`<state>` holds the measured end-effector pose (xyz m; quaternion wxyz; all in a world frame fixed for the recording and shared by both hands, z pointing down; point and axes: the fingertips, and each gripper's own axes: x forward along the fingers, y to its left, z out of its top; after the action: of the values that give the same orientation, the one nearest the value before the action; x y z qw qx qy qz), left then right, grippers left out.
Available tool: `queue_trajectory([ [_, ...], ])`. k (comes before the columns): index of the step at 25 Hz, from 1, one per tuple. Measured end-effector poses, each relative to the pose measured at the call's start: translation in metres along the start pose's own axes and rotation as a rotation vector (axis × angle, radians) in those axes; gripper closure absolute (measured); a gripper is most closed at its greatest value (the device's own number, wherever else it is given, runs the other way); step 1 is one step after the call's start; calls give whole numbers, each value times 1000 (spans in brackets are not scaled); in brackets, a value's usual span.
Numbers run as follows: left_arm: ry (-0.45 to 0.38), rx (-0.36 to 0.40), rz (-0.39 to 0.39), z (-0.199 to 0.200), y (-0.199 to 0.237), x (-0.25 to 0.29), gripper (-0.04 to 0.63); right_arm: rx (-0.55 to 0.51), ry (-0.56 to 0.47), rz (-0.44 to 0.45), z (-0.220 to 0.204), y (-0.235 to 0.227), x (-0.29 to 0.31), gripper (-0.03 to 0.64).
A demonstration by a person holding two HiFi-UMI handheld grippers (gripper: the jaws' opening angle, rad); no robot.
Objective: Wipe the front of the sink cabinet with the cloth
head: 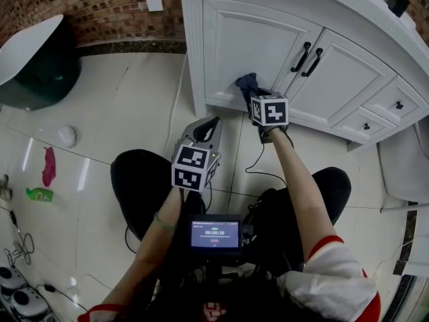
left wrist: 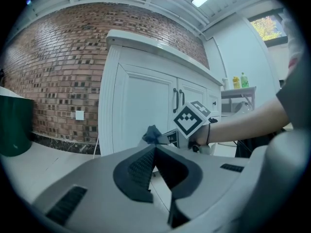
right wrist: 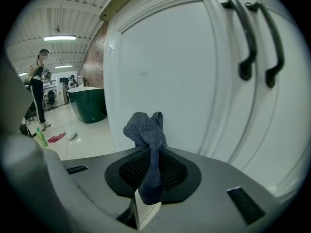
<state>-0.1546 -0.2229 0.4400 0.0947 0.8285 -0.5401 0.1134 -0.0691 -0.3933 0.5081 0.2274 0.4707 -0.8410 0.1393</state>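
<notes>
At the white cabinet door point(right wrist: 170, 72), right claw point(right wrist: 153, 155) clamps the cloth point(right wrist: 146, 127); left claw point(left wrist: 154, 149) is closed.

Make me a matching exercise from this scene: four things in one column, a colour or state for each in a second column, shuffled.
Things:
1. cloth
2. left gripper
3. door handles
4. tub

States:
a. black
b. shut, holding nothing
c. dark green
d. clamped in the right gripper

Pairs: 1-d, 2-b, 3-a, 4-c.
</notes>
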Motion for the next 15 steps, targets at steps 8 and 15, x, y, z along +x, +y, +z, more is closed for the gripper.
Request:
queue_trajectory([
  [8,18,27,-10,2,-20,8,575,60,8,-111,-29,-82,-47,557],
  [15,12,33,-22,4,-30,14,574,76,2,-112,-37,-87,-55,557],
])
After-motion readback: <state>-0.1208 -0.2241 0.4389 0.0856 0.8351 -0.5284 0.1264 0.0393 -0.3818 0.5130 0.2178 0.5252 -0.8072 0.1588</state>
